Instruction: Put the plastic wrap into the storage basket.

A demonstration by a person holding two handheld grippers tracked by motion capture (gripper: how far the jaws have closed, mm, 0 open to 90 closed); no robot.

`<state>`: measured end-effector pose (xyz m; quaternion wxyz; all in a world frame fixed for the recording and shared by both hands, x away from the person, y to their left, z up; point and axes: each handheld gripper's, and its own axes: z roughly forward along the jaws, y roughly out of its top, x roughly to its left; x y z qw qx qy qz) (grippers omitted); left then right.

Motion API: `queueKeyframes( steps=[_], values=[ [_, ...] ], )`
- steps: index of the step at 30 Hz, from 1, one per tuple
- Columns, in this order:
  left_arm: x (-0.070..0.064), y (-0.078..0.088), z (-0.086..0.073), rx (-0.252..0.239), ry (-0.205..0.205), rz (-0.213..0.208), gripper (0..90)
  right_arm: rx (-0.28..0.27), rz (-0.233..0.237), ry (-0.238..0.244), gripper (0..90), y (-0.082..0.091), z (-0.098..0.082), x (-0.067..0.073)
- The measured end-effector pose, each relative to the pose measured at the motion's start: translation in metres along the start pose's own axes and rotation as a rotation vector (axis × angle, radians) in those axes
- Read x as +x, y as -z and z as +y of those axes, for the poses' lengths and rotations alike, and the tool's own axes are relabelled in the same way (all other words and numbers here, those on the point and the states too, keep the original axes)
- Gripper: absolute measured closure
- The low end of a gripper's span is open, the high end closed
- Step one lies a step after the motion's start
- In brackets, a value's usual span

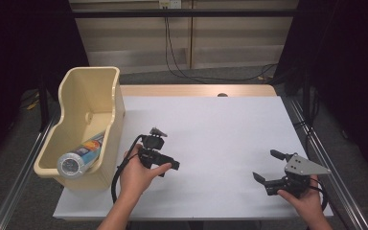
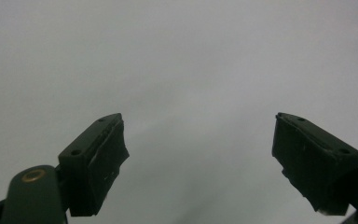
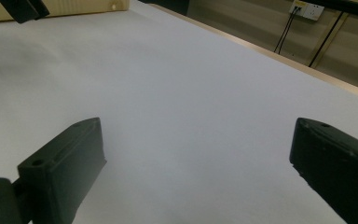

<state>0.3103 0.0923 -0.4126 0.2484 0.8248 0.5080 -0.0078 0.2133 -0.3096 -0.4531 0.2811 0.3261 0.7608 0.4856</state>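
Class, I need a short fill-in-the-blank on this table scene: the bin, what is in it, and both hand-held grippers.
1. The can lies inside the cream ____.
2. The bin stands at the table's ____ edge.
3. The jaws of the left hand-held gripper stand ____.
4. Between the jaws of the right hand-held gripper there is ____.

Missing words: bin; left; open; nothing

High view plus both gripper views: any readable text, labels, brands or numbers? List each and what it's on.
None can be read.
The can lying in the cream bin: a blue, white and orange printed label, too small and blurred to read.
The wall socket: no legible marking.
The left gripper and right gripper, both open: bare black pads, no lettering.
The white table sheet: blank.
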Motion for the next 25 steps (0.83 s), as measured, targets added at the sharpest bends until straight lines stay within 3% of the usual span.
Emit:
queueKeyframes(
  steps=[7, 11, 15, 18, 25],
  values=[
    [0.003, -0.012, -0.017, -0.128, -0.036, 0.014, 16.3, 0.0, -0.001, 0.0, 2.5, 0.0, 0.0, 0.0],
    [0.005, -0.013, -0.025, -0.227, -0.08, 0.041, 10.8, 0.0, 0.001, 0.002, 2.6, 0.0, 0.0, 0.0],
    [0.003, -0.014, -0.036, -0.413, -0.14, 0.078, 8.2, 0.001, 0.0, 0.003, 2.6, -0.001, 0.0, 0.001],
    [0.002, -0.016, -0.043, -0.5, -0.2, 0.109, 6.3, -0.004, -0.001, 0.0, 2.6, -0.001, 0.0, 0.001],
    [0.004, -0.015, -0.049, -0.596, -0.238, 0.141, 5.8, -0.002, 0.001, 0.0, 2.5, 0.0, 0.0, 0.0]
  ],
)
